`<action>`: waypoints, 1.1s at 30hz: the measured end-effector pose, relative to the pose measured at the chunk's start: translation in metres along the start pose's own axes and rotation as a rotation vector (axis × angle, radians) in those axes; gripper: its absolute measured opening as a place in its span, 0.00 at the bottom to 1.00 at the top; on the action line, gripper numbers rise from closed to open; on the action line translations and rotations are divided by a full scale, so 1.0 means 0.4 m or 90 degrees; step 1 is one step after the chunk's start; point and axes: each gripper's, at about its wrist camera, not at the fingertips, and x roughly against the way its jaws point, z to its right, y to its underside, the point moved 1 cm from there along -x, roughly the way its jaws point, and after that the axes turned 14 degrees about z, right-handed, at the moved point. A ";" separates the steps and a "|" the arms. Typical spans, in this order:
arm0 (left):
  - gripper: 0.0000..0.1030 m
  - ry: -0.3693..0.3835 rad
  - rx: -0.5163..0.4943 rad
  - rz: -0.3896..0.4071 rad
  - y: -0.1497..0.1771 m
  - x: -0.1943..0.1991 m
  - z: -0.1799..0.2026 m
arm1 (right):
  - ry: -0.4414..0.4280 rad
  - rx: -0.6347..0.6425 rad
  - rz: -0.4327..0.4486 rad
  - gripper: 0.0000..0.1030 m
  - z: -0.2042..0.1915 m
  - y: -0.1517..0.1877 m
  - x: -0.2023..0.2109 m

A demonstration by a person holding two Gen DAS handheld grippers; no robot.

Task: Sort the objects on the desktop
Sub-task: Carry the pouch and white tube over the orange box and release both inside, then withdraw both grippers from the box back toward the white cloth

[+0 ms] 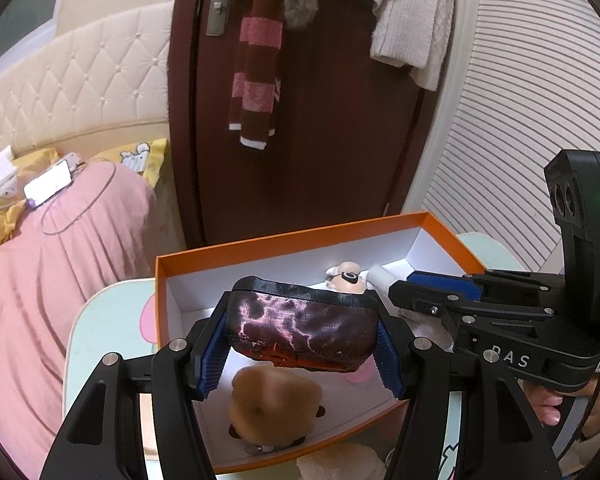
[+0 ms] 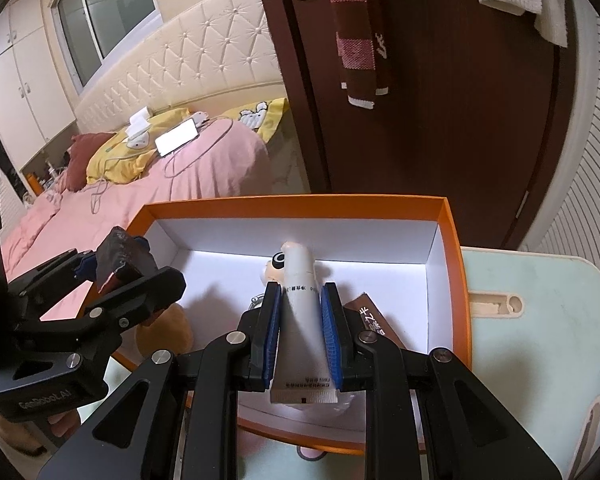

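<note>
The box was orange outside, white inside. The case was dark maroon with pink lightning-like veins. The tube was pale grey-white. The scarf had maroon and pink stripes.

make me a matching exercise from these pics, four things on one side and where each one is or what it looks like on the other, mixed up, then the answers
Things:
1. tube
2. dark case
3. box
4. scarf

Places or looks:
A. hangs on the door
B. orange outside, white inside, stands on the table
C. clamped in the left gripper, above the box
D. clamped in the right gripper, cap pointing away from the camera

Pairs: 1-D, 2-C, 3-B, 4-A
</note>
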 end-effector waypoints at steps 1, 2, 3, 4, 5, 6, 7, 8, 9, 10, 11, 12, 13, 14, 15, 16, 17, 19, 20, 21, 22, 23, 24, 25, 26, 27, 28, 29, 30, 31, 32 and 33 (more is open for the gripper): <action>0.66 -0.001 0.003 0.004 -0.001 0.003 -0.002 | -0.002 -0.002 0.002 0.23 0.000 -0.001 0.002; 0.75 -0.002 0.008 0.011 -0.004 0.008 -0.004 | -0.003 -0.004 0.004 0.27 0.000 -0.002 0.005; 0.78 -0.002 0.013 0.021 -0.007 0.016 -0.005 | -0.005 -0.006 0.006 0.28 -0.001 -0.003 0.007; 0.81 -0.002 0.016 0.030 -0.010 0.023 -0.007 | -0.004 -0.005 0.008 0.28 -0.002 -0.004 0.011; 0.85 -0.002 0.019 0.036 -0.014 0.030 -0.008 | -0.002 -0.004 0.011 0.29 -0.003 -0.006 0.015; 0.86 -0.001 0.019 0.040 -0.016 0.038 -0.008 | -0.001 -0.002 0.013 0.31 -0.005 -0.007 0.019; 0.87 -0.002 0.018 0.042 -0.018 0.044 -0.007 | 0.000 0.001 0.018 0.40 -0.007 -0.009 0.024; 0.87 -0.003 0.015 0.043 -0.019 0.051 -0.005 | 0.002 -0.001 0.025 0.55 -0.008 -0.010 0.031; 0.87 -0.003 0.011 0.044 -0.020 0.056 -0.003 | 0.002 -0.002 0.033 0.62 -0.008 -0.012 0.038; 0.87 -0.005 0.008 0.045 -0.019 0.061 -0.002 | -0.002 -0.008 0.046 0.67 -0.007 -0.014 0.050; 0.87 -0.007 0.004 0.047 -0.019 0.069 -0.001 | -0.006 -0.014 0.060 0.67 -0.007 -0.015 0.063; 0.87 -0.009 0.002 0.049 -0.018 0.078 0.000 | -0.011 -0.020 0.072 0.67 -0.007 -0.017 0.075; 0.87 -0.008 0.002 0.049 -0.016 0.086 0.000 | -0.018 -0.023 0.077 0.67 -0.008 -0.018 0.085; 0.87 -0.008 0.003 0.050 -0.014 0.095 0.001 | -0.026 -0.026 0.082 0.67 -0.008 -0.020 0.094; 0.87 -0.009 0.003 0.050 -0.012 0.107 0.001 | -0.034 -0.026 0.090 0.67 -0.010 -0.020 0.108; 0.87 -0.011 0.002 0.050 -0.009 0.118 0.002 | -0.038 -0.025 0.093 0.67 -0.011 -0.020 0.115; 0.87 -0.013 0.002 0.049 -0.005 0.129 0.002 | -0.040 -0.022 0.095 0.67 -0.013 -0.019 0.124; 0.87 -0.019 0.000 0.047 0.002 0.150 0.002 | -0.044 -0.019 0.097 0.67 -0.017 -0.013 0.142; 0.87 -0.022 -0.001 0.045 0.007 0.162 0.002 | -0.045 -0.018 0.097 0.67 -0.018 -0.010 0.150; 0.87 -0.025 -0.002 0.041 0.013 0.175 0.001 | -0.047 -0.017 0.097 0.67 -0.020 -0.007 0.159; 0.87 -0.028 -0.001 0.039 0.019 0.185 0.001 | -0.048 -0.016 0.094 0.67 -0.022 -0.002 0.166; 0.87 -0.031 -0.001 0.035 0.027 0.195 0.002 | -0.048 -0.015 0.091 0.67 -0.023 0.002 0.173; 0.87 -0.033 0.000 0.030 0.039 0.203 0.004 | -0.045 -0.012 0.087 0.67 -0.025 0.010 0.181; 0.88 -0.035 0.001 0.024 0.050 0.212 0.005 | -0.043 -0.010 0.082 0.67 -0.028 0.019 0.190; 0.88 -0.037 0.002 0.019 0.062 0.221 0.007 | -0.040 -0.006 0.077 0.67 -0.030 0.027 0.196; 0.88 -0.039 0.002 0.014 0.074 0.229 0.008 | -0.033 -0.002 0.069 0.67 -0.033 0.041 0.203; 0.88 -0.041 0.003 0.008 0.086 0.238 0.010 | -0.027 0.003 0.060 0.67 -0.037 0.055 0.211; 0.89 -0.043 0.004 0.001 0.100 0.246 0.012 | -0.021 0.007 0.051 0.67 -0.040 0.069 0.218; 0.89 -0.046 0.004 -0.008 0.117 0.250 0.014 | -0.017 0.008 0.042 0.67 -0.038 0.081 0.220; 0.89 -0.048 0.003 -0.015 0.131 0.254 0.016 | -0.012 0.008 0.030 0.67 -0.038 0.098 0.222; 0.89 -0.051 0.002 -0.022 0.146 0.258 0.018 | -0.008 0.009 0.017 0.67 -0.038 0.116 0.225; 0.89 -0.055 0.001 -0.028 0.160 0.263 0.019 | -0.004 0.009 0.007 0.67 -0.038 0.131 0.227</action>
